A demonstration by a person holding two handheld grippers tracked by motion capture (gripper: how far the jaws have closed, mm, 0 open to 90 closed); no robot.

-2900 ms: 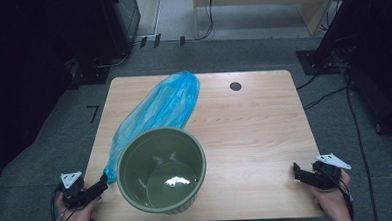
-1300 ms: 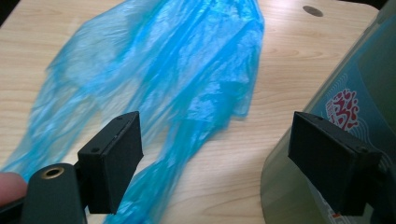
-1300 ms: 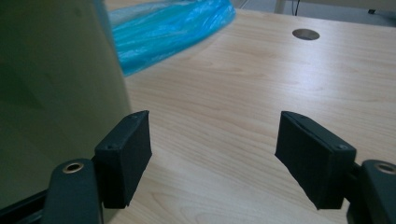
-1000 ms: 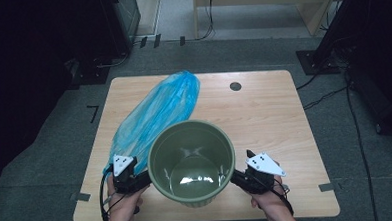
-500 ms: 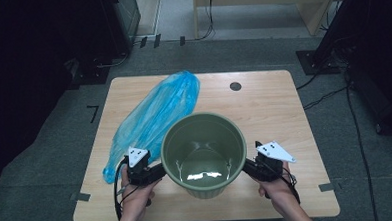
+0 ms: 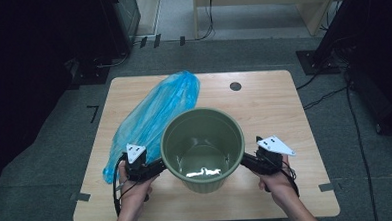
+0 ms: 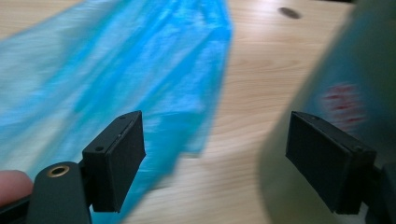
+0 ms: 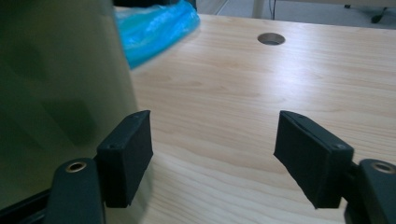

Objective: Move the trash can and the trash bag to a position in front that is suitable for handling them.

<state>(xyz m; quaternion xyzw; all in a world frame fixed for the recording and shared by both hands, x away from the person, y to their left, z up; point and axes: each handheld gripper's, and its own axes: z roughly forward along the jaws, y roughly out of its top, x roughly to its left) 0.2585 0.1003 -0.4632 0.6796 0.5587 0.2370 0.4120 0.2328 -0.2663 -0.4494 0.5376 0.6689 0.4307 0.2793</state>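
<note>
The green bucket point(image 6: 202, 149) is standing on the table point(image 6: 284, 116). The left gripper point(image 6: 154, 168) and right gripper point(image 6: 247, 161) are flanking the bucket, while the blue bag point(image 6: 154, 115) is lying behind it.

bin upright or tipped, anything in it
Upright and empty. In the high view the green bin stands on the table with its round mouth facing up, and its bare bottom shows only a glare of light.

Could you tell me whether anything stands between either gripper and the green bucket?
Nothing visible does. The left gripper and the right gripper, both open, flank the green bucket directly; the blue plastic bag lies behind and left, out of the way.
</note>
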